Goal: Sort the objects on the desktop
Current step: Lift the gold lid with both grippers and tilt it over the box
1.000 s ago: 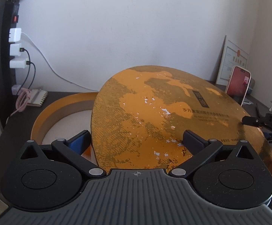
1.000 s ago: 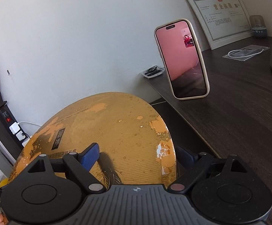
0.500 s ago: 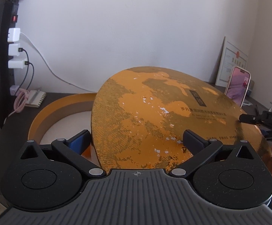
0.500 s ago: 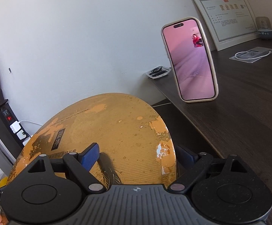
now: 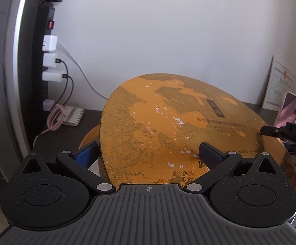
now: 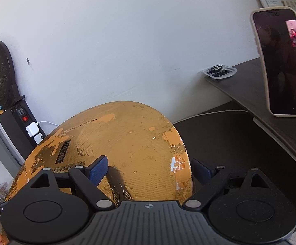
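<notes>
The round orange lid [image 5: 168, 126] looks like printed card, finely ribbed, its gold coating worn and flaked to white in spots. The gripper bodies are matt, speckled black plastic with ribbed grey fronts. The counter [image 6: 286, 110] shows dark, matt wood grain. The phone [image 6: 282, 65] has a glossy glass screen.

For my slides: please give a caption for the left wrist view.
Left gripper grips the rim of a worn orange round lid above its box base.

Desk count, two wrist views
One orange lid [image 5: 168, 126], one box base [image 5: 88, 138], one phone [image 6: 282, 65], three white chargers [image 5: 49, 61], one certificate [image 5: 278, 83] at two o'clock.
</notes>
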Motion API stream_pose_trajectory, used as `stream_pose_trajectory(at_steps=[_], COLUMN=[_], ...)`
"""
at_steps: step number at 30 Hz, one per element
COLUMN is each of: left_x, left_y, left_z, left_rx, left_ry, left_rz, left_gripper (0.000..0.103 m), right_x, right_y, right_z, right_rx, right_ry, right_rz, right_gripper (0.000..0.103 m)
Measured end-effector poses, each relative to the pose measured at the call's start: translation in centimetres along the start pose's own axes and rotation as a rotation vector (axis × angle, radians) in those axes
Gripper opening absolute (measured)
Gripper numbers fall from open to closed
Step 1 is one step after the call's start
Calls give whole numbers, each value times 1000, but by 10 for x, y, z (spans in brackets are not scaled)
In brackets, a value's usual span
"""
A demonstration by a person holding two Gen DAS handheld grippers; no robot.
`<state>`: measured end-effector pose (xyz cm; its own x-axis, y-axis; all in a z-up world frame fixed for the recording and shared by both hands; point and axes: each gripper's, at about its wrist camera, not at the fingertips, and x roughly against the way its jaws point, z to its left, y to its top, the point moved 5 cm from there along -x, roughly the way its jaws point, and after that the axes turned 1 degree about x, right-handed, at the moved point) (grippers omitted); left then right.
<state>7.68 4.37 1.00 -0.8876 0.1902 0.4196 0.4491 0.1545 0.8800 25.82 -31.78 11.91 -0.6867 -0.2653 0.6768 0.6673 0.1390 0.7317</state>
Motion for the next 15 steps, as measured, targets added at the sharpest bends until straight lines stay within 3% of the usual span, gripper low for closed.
stream_pose_trajectory(at_steps=[15], left_x=[-32], left_y=[0], left_z=[38], left_rx=[51], left_ry=[63], left_rz=[26], left_gripper=[102], right_x=[-57], right_y=[-5], right_z=[20], right_rx=[27], right_ry=[22], right_rz=[64], right_gripper=[90])
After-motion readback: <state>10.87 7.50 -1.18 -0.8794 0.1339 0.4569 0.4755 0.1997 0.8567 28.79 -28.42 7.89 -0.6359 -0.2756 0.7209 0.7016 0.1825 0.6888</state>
